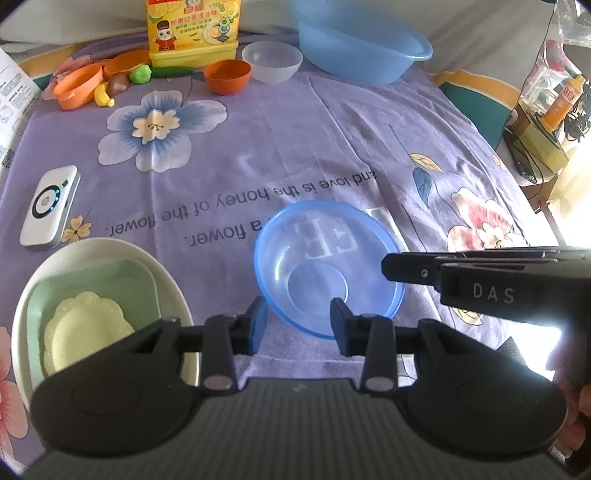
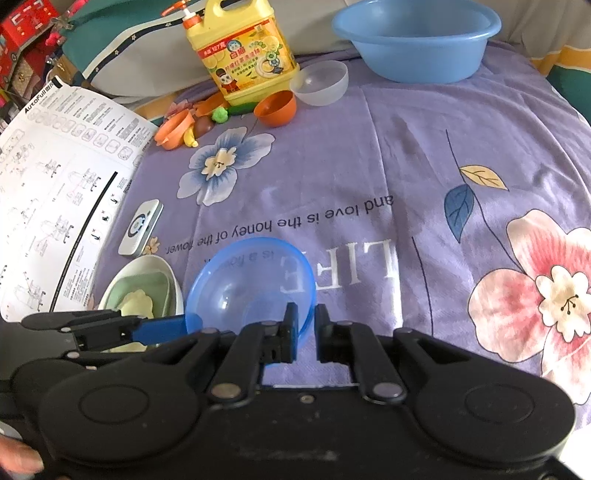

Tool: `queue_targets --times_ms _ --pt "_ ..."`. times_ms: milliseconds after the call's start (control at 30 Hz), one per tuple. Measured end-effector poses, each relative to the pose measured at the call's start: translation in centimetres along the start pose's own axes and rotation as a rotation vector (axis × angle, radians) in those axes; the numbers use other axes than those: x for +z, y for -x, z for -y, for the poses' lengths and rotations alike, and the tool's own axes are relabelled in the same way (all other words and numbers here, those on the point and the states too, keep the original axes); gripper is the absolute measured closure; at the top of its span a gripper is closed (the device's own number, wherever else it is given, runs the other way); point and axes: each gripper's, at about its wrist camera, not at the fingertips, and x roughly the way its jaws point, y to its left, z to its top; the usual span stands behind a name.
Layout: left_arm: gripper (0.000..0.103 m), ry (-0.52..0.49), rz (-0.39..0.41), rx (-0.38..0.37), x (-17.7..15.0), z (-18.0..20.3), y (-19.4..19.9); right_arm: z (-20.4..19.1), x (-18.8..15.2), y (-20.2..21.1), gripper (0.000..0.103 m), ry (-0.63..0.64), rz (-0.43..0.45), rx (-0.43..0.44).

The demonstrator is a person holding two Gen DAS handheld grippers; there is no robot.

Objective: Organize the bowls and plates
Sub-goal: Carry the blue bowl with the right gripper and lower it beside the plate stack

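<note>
Item one: the blue bowl (image 1: 327,267), translucent, round, standing rim up and tilting a little on the purple floral cloth (image 1: 258,147), so the printed letters are showing through it. Being round, it is offering you no long axis.

Your right gripper (image 2: 305,328) is straddling its near rim, one finger inside and one outside; a gap is remaining between the fingers, and you cannot tell from either view whether they are pinching the wall.

Your left gripper (image 1: 298,325) is sitting spread wide with the bowl's near edge directly ahead between its fingers, gripping nothing.

Item two: to that gripper's left, just beside it, the white oval dish (image 1: 92,254) is holding a green square plate (image 1: 122,284), which is carrying a pale yellow scalloped plate (image 1: 85,328).

Far ahead: the orange bowl (image 1: 228,76), clear bowl (image 1: 272,61) and large blue basin (image 1: 364,51) are sitting in a row.

Only the right wrist view is showing you the detergent bottle's pump (image 2: 188,16) and the whole instruction sheet (image 2: 55,184).
</note>
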Motion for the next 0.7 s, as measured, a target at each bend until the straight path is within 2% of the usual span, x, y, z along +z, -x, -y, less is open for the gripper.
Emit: queue_targets --times_ms 600,700 --pt "0.065 -0.019 -0.005 0.016 -0.19 0.20 -0.71 0.05 -0.10 -0.38 0.092 0.006 -0.012 -0.014" --pt "0.061 -0.022 0.004 0.026 -0.20 0.13 -0.55 0.11 -0.09 -0.34 0.091 0.005 -0.011 -0.015"
